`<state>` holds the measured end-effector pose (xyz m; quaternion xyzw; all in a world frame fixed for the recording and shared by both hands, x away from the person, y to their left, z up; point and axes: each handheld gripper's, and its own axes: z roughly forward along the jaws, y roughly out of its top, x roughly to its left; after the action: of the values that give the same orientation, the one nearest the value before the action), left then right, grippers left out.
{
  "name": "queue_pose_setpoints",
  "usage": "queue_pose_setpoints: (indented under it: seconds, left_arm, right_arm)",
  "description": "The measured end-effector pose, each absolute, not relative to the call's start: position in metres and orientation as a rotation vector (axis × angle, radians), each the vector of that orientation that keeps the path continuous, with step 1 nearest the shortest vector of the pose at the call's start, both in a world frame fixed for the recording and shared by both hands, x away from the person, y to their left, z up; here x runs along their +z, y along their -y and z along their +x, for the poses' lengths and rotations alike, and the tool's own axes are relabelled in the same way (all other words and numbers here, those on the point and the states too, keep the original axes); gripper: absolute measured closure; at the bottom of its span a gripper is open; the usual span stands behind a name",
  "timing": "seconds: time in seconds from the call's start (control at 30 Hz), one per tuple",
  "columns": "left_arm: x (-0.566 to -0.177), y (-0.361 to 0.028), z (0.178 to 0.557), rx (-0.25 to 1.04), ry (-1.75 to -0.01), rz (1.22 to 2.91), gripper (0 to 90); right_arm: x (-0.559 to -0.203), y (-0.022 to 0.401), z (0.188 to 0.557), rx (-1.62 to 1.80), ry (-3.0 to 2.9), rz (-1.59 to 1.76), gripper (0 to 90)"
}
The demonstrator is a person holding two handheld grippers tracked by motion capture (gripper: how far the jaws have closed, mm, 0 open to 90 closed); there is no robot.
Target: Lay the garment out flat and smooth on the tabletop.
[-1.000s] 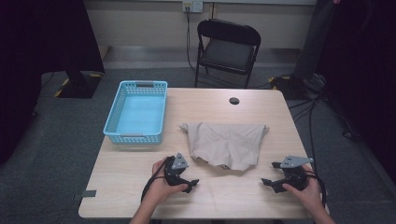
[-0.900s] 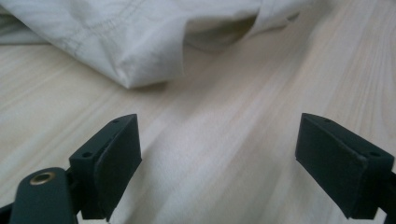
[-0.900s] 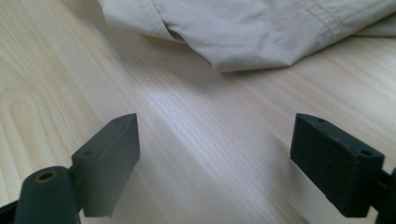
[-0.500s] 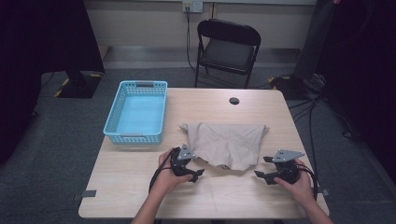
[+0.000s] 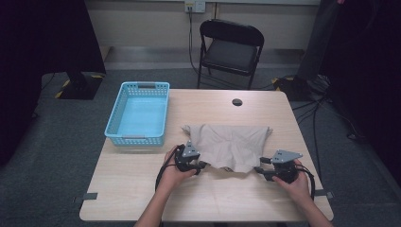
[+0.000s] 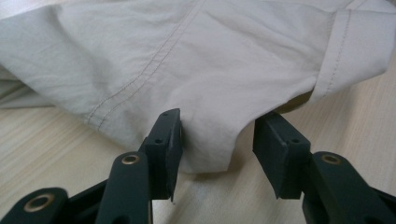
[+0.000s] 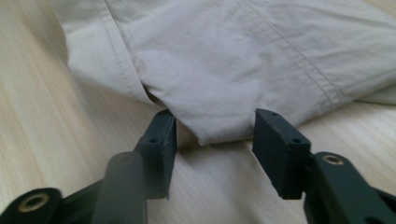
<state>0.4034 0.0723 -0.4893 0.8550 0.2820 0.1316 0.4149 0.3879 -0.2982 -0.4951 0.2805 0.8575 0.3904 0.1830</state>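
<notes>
Near the table's [image 5: 142, 198] front edge, the left gripper [image 5: 201, 165] has just been closing, jaws still apart around a corner of the beige garment [image 5: 229, 144]. The garment lies mid-table. The right gripper [image 5: 259, 169] likewise straddles its opposite corner, unclamped.

Your beige garment [image 5: 230, 146] lies flat and slightly rumpled at table centre, its stitched hem toward six o'clock.

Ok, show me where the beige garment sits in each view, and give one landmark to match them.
High view: beige garment at the table's middle, right of the blue basket.
Left gripper view: it spans the top, a corner between the fingers.
Right gripper view: it spans the top, a corner between the fingers.
Shared landmark: the wooden table.
</notes>
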Motion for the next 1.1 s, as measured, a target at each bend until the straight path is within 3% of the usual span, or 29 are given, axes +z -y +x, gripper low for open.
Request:
queue_pose_setpoints:
  seconds: [0.07,0.13,0.17,0.37,1.1]
  left_arm:
    - [-0.489,-0.072,0.403,0.327,-0.696,2.153,62.2]
    - [-0.489,-0.072,0.404,0.323,-0.692,2.148,63.1]
    - [-0.489,-0.072,0.405,0.310,-0.680,2.156,72.7]
    - [-0.488,-0.073,0.406,0.282,-0.677,2.139,86.7]
    - [-0.470,-0.070,0.386,0.173,-0.615,2.145,89.8]
  right_arm:
    - [-0.494,0.298,0.388,1.114,-2.419,0.772,62.5]
    - [-0.493,0.298,0.388,1.125,-2.427,0.767,63.7]
    - [-0.492,0.298,0.389,1.142,-2.429,0.765,73.3]
    - [-0.490,0.299,0.390,1.182,-2.438,0.768,85.5]
    - [-0.477,0.313,0.371,1.305,-2.465,0.806,90.0]
